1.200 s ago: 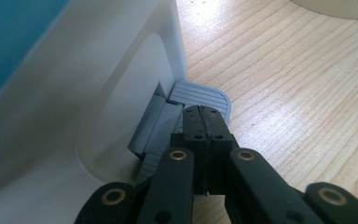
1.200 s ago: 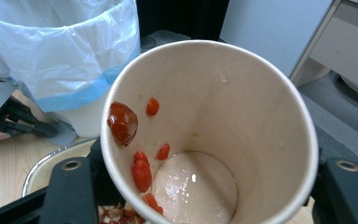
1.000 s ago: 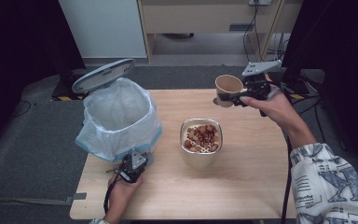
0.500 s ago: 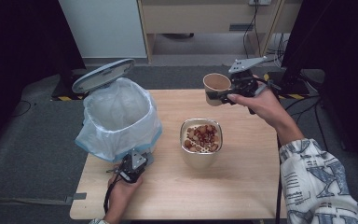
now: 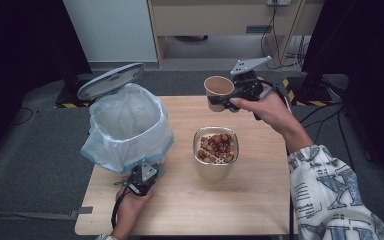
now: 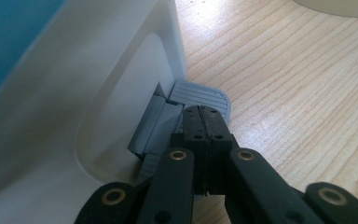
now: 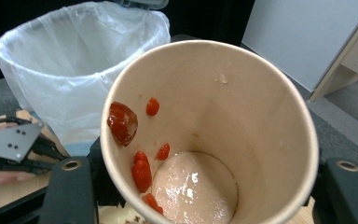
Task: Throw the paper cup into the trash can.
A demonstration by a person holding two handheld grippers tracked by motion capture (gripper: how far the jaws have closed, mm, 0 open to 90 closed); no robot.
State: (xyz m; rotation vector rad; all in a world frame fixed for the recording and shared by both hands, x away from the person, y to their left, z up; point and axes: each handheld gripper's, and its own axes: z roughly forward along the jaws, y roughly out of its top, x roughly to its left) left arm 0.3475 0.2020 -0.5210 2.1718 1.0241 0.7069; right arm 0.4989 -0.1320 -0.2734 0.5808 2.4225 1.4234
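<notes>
tan paper cup [image 5: 218, 90] with red bits inside; white bin [image 5: 128, 127] lined in pale blue-white bag, grey lid; light wood table [image 5: 260, 200]; black grippers; white sleeve [image 5: 337, 192] patterned in blue.

High view overhead, gripper views close, sharing bin [image 5: 130, 127]

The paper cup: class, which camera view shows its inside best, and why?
The right gripper view: it looks straight into the paper cup, showing red bits stuck to its wall and a wet bottom. The high view shows the cup small, held above the table's far edge in the right gripper. The left gripper view faces the bin's pedal.
</notes>
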